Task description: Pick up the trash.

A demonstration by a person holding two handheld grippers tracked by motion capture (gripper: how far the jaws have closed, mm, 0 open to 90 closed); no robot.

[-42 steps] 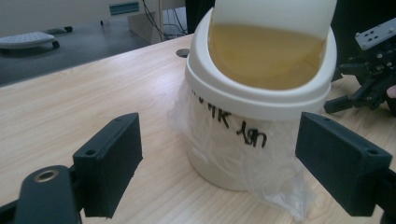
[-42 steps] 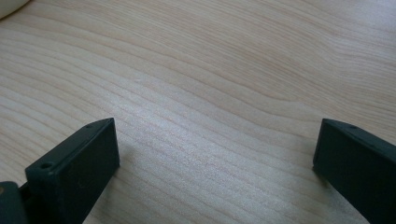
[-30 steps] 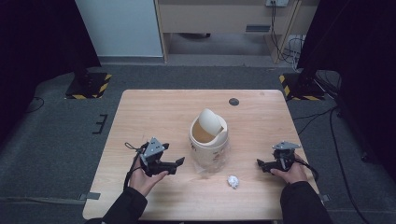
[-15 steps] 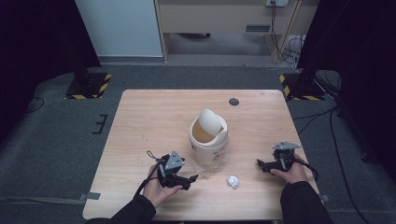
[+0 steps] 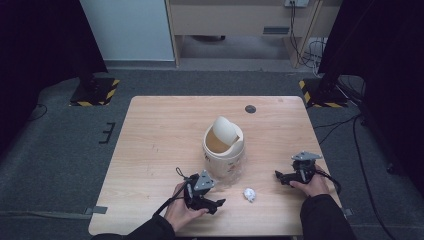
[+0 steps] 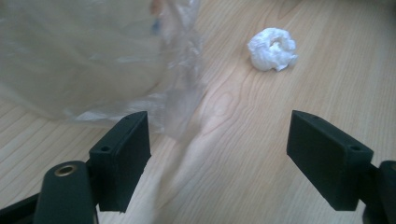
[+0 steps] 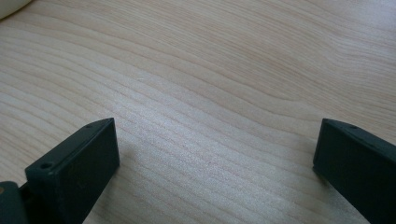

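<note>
A crumpled white paper ball (image 5: pixel 249 194) (image 6: pixel 272 48) lies on the wooden table (image 5: pixel 165 135), in front of a cream bin (image 5: pixel 223 147) with a swing lid. A clear plastic bag (image 6: pixel 93 60) hangs around the bin. My left gripper (image 5: pixel 217 204) (image 6: pixel 219 126) sits low over the table, left of the ball and pointing at it. It is open, its jaws have just been closing a little, and nothing is between them. My right gripper (image 5: pixel 279 176) (image 7: pixel 217 128) rests open near the right edge, over bare wood.
A small dark round disc (image 5: pixel 250 109) sits near the table's far edge. The bin's edge (image 7: pixel 9 7) appears at the top left corner of the right gripper view. Grey floor surrounds the table, with cables at the right.
My left hand has slid right along the table's front edge and dropped lower, ending close to the paper ball. The right hand has stayed where it was.
</note>
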